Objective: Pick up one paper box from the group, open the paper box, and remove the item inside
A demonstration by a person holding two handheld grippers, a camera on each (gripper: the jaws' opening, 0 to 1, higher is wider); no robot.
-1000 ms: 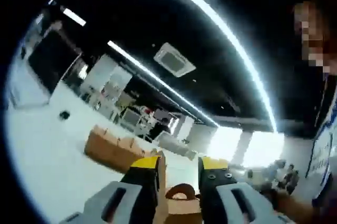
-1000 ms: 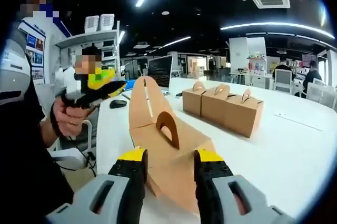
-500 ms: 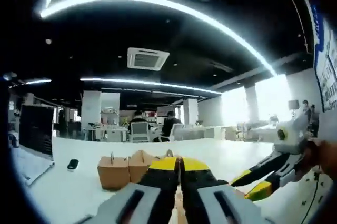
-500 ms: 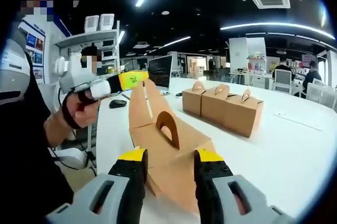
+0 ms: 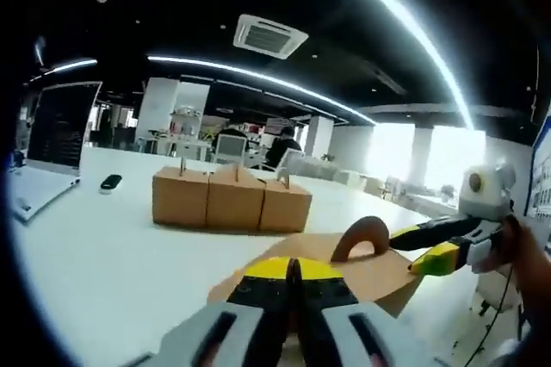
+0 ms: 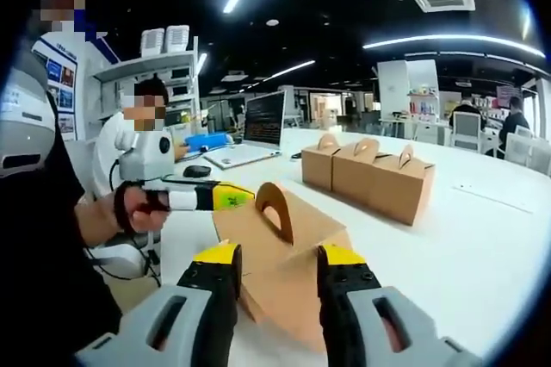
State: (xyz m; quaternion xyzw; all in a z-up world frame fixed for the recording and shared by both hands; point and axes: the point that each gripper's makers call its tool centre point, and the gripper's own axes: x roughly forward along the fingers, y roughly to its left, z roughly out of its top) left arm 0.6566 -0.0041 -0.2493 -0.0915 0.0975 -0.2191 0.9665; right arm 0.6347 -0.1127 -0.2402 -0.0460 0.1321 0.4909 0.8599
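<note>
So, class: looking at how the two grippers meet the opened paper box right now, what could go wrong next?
1. The left gripper is shut on the box's flap; pulling hard may tear it.
2. The right gripper sits open around the paper box, so the box may slide on the table.
3. A sliding box could bump the three closed boxes.

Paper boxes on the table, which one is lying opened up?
The paper box nearest the right gripper, flaps spread flat; the three boxes behind stand closed in a row.
</note>
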